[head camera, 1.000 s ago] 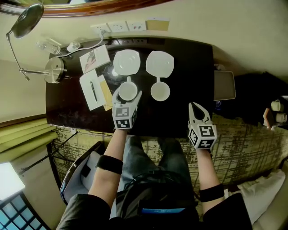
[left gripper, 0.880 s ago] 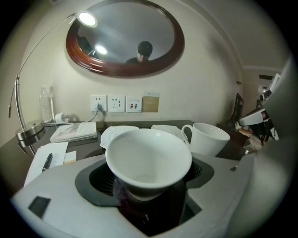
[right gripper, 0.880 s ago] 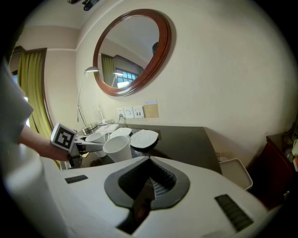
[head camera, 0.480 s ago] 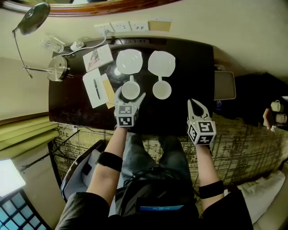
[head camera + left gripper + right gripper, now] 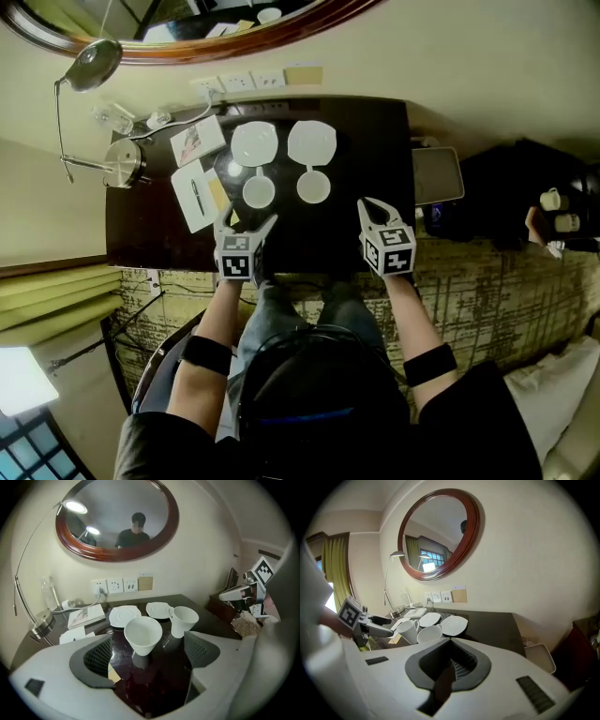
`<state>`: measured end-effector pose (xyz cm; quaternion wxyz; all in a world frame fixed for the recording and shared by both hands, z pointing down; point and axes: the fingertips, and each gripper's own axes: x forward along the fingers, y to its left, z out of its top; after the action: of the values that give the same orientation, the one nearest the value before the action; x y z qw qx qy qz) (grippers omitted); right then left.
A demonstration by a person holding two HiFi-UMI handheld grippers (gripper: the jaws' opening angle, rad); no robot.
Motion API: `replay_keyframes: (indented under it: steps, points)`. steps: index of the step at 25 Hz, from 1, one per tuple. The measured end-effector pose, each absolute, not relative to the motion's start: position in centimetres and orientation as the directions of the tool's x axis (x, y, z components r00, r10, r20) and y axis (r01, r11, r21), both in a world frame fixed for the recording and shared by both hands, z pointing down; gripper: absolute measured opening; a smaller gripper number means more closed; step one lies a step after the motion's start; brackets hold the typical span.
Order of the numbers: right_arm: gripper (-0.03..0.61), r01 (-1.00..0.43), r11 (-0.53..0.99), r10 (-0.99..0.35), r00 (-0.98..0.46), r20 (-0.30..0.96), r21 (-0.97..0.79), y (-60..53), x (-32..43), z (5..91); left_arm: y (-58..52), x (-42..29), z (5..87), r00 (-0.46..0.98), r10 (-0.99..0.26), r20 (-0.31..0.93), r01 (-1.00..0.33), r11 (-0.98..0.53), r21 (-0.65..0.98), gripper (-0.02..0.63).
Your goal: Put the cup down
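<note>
The cup (image 5: 258, 192) stands upright on the dark counter (image 5: 366, 150). It is white and empty. It sits just past the tips of the left tongs (image 5: 247, 223). The left tongs are wide open, and their jaws have just been opening. They do not touch the cup, and nothing is between them, only the dark counter shows in the gap. The right tongs (image 5: 367, 203) are shut tight and hold nothing. They hang over the near edge of the counter, well apart from the cup. A second cup (image 5: 313, 186) stands beside the first one, on its right. It is white too, and its handle shows in the left gripper view. Behind the two cups lie two white saucers (image 5: 254, 143), side by side, close to the wall. Each cup is just in front of one saucer. To the left of the cup lies a sheet of paper (image 5: 187, 211) with a pen (image 5: 196, 194) on it. A lamp (image 5: 98, 77) with a thin bent arm stands at the far left corner of the counter. A round mirror (image 5: 117, 508) with a brown frame hangs on the wall above. Each arm wears a black band near the elbow.
</note>
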<state>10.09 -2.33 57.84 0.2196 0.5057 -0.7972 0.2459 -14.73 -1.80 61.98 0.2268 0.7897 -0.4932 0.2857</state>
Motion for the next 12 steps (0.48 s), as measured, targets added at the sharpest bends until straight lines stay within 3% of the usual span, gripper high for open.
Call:
replay_keyframes:
  steps: [5,12]
  points:
    - [0.008,-0.911,0.372,-0.651,-0.394,0.649,-0.18,-1.1,10.1,57.4,-0.3,-15.6,58.0,0.332,-0.663,0.671,-0.925,-0.37,0.092,0.385]
    - [0.008,-0.898,0.394,-0.578,-0.406,0.708,-0.193,0.6,7.9,57.4,0.8,-17.1,55.8,0.345,-0.671,0.656,-0.933,-0.318,0.166,0.165]
